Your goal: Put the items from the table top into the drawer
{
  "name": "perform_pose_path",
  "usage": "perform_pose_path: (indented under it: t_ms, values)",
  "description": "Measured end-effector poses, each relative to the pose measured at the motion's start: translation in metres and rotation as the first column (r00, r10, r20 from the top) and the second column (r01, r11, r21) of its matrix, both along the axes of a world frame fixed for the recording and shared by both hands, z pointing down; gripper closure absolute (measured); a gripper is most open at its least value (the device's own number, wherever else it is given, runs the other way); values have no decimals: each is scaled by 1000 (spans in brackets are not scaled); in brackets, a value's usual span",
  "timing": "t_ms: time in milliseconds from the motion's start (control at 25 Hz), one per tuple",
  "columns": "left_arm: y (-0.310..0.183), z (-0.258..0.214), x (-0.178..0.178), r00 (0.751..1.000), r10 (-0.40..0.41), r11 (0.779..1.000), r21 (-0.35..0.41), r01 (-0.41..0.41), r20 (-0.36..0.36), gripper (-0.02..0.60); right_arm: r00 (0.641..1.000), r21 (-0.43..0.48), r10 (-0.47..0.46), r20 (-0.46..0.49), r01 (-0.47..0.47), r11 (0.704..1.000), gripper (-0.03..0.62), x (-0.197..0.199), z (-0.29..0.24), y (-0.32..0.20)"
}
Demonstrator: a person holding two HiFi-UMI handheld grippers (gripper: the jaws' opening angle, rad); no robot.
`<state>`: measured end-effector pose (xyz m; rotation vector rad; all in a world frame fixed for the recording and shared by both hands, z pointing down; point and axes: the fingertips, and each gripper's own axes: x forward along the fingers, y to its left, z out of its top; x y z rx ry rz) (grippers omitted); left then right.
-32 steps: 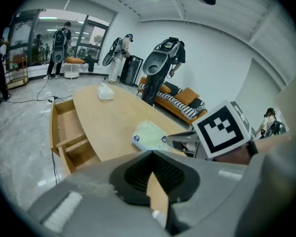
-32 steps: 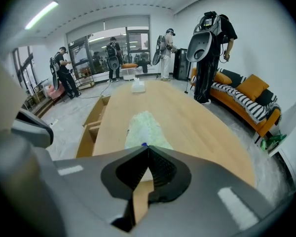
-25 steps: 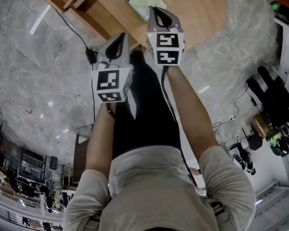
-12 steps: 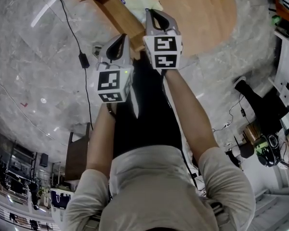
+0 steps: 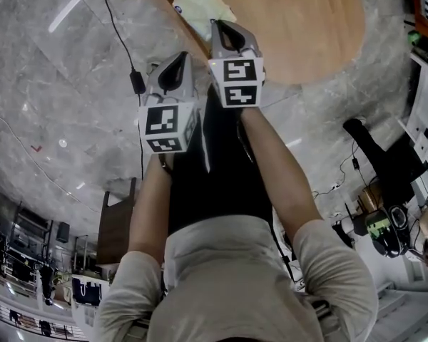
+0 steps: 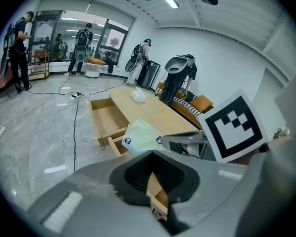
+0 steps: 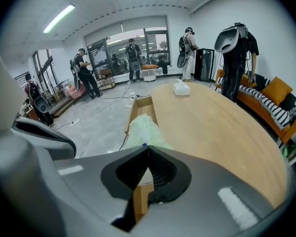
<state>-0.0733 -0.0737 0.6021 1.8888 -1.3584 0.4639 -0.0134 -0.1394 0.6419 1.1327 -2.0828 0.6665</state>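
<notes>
A pale green packet (image 5: 200, 6) lies at the near edge of the wooden table (image 5: 307, 20). My right gripper (image 5: 222, 24) is shut and empty, its tips just short of the packet (image 7: 143, 130). My left gripper (image 5: 178, 57) hangs lower and to the left over the floor, also shut and empty. Ahead of the left gripper (image 6: 152, 153) are the packet (image 6: 140, 136) and, beyond it, the open empty drawer (image 6: 108, 120). In the right gripper view the drawer (image 7: 140, 107) lies behind the packet. A white tissue box (image 7: 181, 88) stands far down the table.
A black cable (image 5: 118, 27) with a power adapter (image 5: 137, 82) runs across the marble floor left of the table. Several people with backpacks stand at the room's far end. An orange sofa (image 7: 276, 102) lines the right wall. A dark chair (image 5: 118, 219) stands behind me on the left.
Both grippers have travelled level along the table, so the floor and tabletop shift in the head view and the drawer leaves its top edge. Both stay shut.
</notes>
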Motion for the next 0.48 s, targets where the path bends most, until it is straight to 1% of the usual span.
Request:
perform_pose_path:
  t_ms: [120, 160, 320, 480]
  values:
    - [21, 4, -37, 1000, 2, 1000, -7, -2, -5, 561, 1000, -8, 12, 2, -12, 1000, 588, -34, 5, 19]
    - [24, 5, -42, 1000, 4, 1000, -13, -5, -4, 561, 1000, -14, 18, 4, -18, 1000, 588, -39, 6, 21]
    - [6, 18, -24, 1000, 26, 999, -45, -26, 5, 561, 998, -41, 57, 19, -56, 998, 588, -18, 19, 0]
    - [-3, 25, -30, 999, 43, 998, -53, -42, 12, 561, 996, -54, 93, 15, -92, 994, 588, -18, 32, -7]
